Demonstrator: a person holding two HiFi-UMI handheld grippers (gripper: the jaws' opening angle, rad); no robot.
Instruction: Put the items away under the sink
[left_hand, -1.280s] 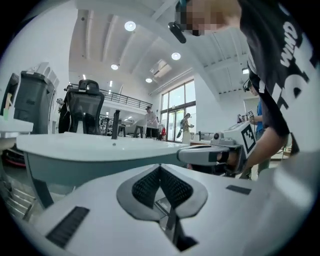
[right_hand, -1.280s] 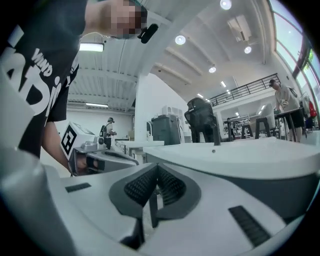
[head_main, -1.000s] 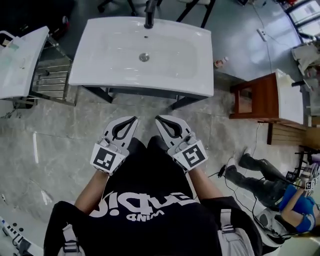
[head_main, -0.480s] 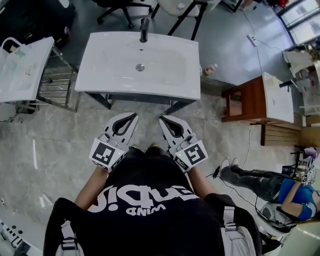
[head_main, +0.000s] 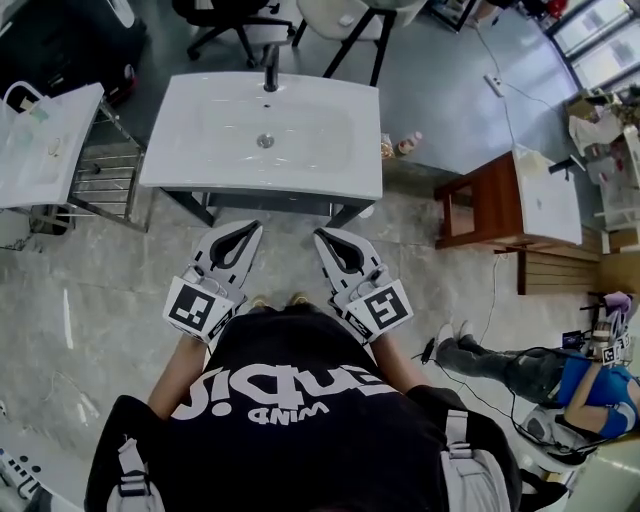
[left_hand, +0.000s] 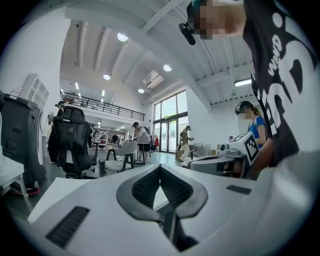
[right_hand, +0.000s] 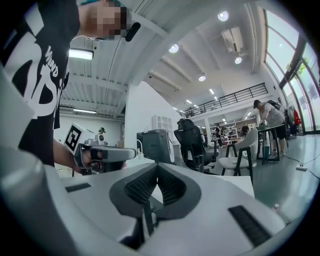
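The white sink (head_main: 330, 160) with its dark faucet (head_main: 271, 68) stands on a dark frame ahead of me. Two small bottles (head_main: 403, 144) sit on the floor beside its right edge. My left gripper (head_main: 246, 229) and right gripper (head_main: 322, 237) are held side by side in front of my chest, both pointing toward the sink's front edge and well short of it. In the left gripper view the left gripper (left_hand: 160, 167) is shut with nothing in it. The right gripper (right_hand: 157, 166) is likewise shut and empty in its own view.
A white table (head_main: 45, 140) and a metal rack (head_main: 100, 165) stand left of the sink. A brown wooden stand (head_main: 490, 200) is at the right. A person (head_main: 560, 375) sits on the floor at lower right, with a cable nearby. Chairs (head_main: 215, 15) stand behind the sink.
Both grippers have risen together, still shut and side by side. The sink now looks smaller and has shifted left in the head view; my shoes show below the grippers.
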